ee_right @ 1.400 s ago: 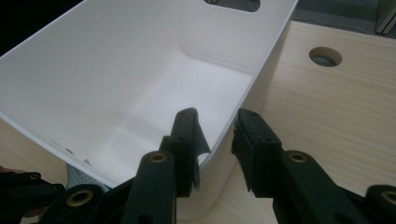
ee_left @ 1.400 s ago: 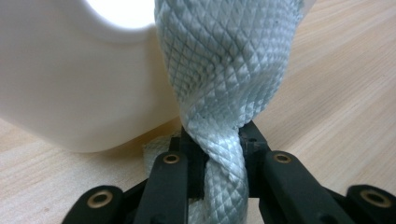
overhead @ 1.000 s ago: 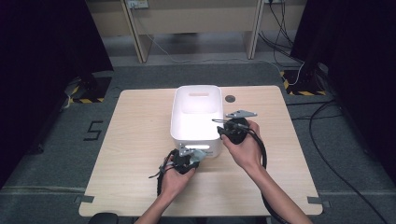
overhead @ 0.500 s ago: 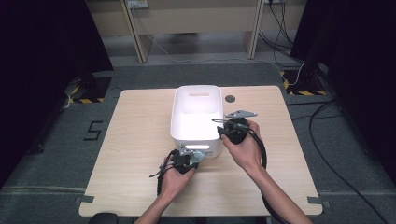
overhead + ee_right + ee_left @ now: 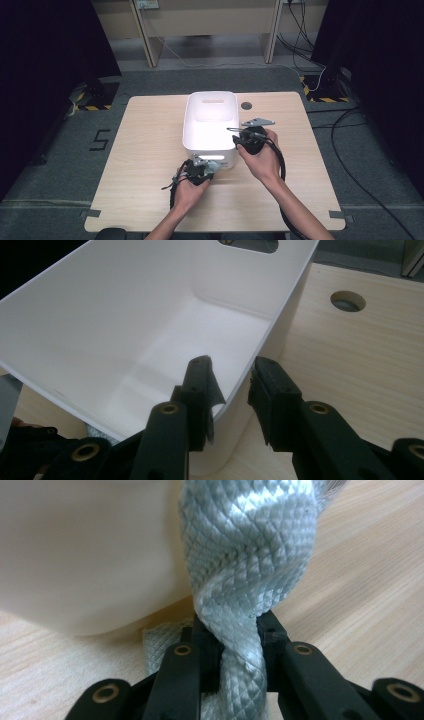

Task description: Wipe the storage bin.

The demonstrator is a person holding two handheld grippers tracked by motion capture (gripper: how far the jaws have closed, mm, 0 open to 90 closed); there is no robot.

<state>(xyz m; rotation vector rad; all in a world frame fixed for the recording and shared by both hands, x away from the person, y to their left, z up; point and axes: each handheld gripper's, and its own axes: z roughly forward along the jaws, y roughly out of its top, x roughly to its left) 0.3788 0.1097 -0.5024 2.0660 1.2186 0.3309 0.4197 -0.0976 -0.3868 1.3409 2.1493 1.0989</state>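
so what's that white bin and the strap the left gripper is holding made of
The white bin looks like moulded plastic: smooth, faintly glossy walls, rounded corners and a cut-out handle slot. The strap looks like woven synthetic webbing, pale grey with a sheen and a diamond weave; the exact fibre can't be told. The left gripper is shut on it.

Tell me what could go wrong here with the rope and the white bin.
The left gripper is shut on a twisted silvery rope beside the white bin; if the weave is slick, it may slip out when pulled. The right gripper straddles the bin's wall; a hard pull on the rope could tip or drag the bin across the table.
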